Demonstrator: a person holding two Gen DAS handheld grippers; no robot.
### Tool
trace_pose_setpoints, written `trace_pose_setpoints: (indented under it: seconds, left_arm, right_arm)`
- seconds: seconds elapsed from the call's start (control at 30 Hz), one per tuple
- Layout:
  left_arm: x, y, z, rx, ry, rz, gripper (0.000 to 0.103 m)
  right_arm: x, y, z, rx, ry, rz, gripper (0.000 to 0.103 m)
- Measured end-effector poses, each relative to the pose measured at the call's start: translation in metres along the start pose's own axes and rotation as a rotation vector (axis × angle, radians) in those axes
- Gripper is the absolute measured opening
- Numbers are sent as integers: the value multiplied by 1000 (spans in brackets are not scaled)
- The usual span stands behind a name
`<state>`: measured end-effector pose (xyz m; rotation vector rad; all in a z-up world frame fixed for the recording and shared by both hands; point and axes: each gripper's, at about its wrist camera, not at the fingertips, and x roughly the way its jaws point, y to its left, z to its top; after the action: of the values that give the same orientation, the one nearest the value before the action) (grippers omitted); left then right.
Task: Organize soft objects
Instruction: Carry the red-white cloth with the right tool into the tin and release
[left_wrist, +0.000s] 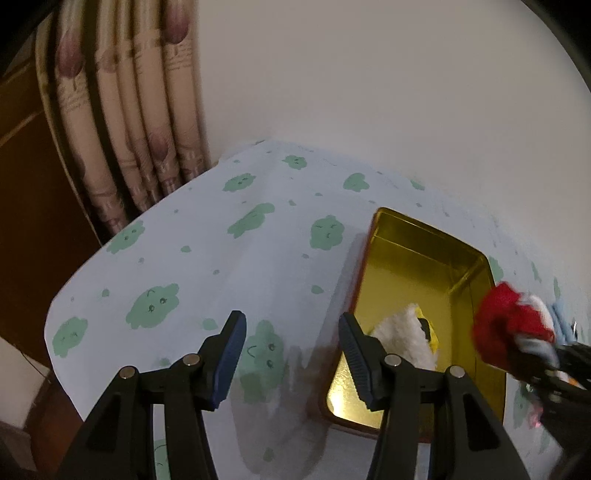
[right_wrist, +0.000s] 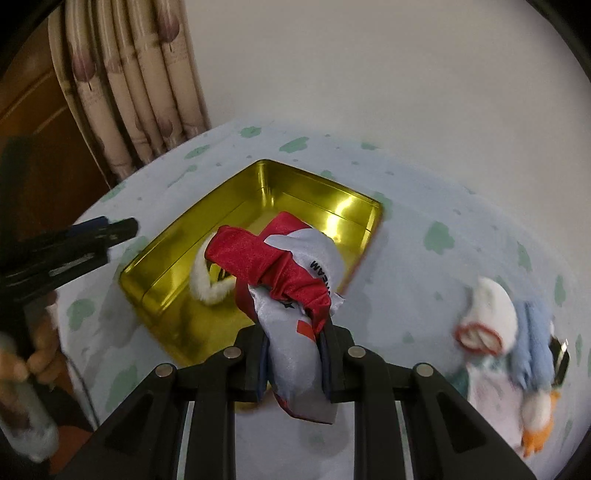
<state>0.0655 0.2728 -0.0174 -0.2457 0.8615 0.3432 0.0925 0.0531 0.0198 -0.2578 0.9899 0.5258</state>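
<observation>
White wall behind, pleated beige curtain (left_wrist: 122, 122) with purple tulip print at upper left in both views, brown wood panelling at far left. Below, pale blue tablecloth (left_wrist: 207, 236) printed with green cloud faces, spread over the table.

Gold tin tray (right_wrist: 177, 240), rectangular, shiny inside, red-brown outside rim, resting on the cloth: right of centre in the left wrist view, centre-left in the right wrist view. Inside, toward the near end, white fluffy plush (left_wrist: 404, 338) with a yellow and black part showing beside it.

Left gripper (left_wrist: 291, 354), bottom centre of its own view, jaws spread apart with blue ribbed pads, nothing between them, hovering over the cloth just left of the tray's near corner. Seen again at far left of the right wrist view as a dark blurred shape, with fingers of a hand below it.

Right gripper (right_wrist: 293, 354), bottom centre of its view, clamped tight on red and white satin cloth bundle (right_wrist: 280, 273), held above the tray's near right part. Black letters on the white fabric, partly folded under: "...EAM" legible, rest hidden; small black star and red patch lower down. Same bundle blurred at right edge of the left wrist view.

Duck plush (right_wrist: 498, 343), white with blue scarf, red-rimmed glasses and orange feet, lying blurred on the cloth at right of the right wrist view, well apart from the tray.
</observation>
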Motion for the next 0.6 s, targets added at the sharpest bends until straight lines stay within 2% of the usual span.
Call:
trace_pose_setpoints:
  seconds: [0.3, 0.47, 0.57, 0.6]
  left_arm:
    - [1, 22, 5, -106, -2, -22, 53]
    - [0, 22, 5, -108, -10, -25, 53]
    - [2, 21, 5, -103, -3, -20, 53]
    - [3, 21, 5, -103, 0, -22, 53]
  right_arm:
    - [58, 13, 27, -6, 42, -40, 20]
    - [79, 7, 37, 23, 71, -65, 21]
    - [88, 6, 39, 33, 88, -66, 29]
    - [88, 6, 39, 33, 94, -66, 36]
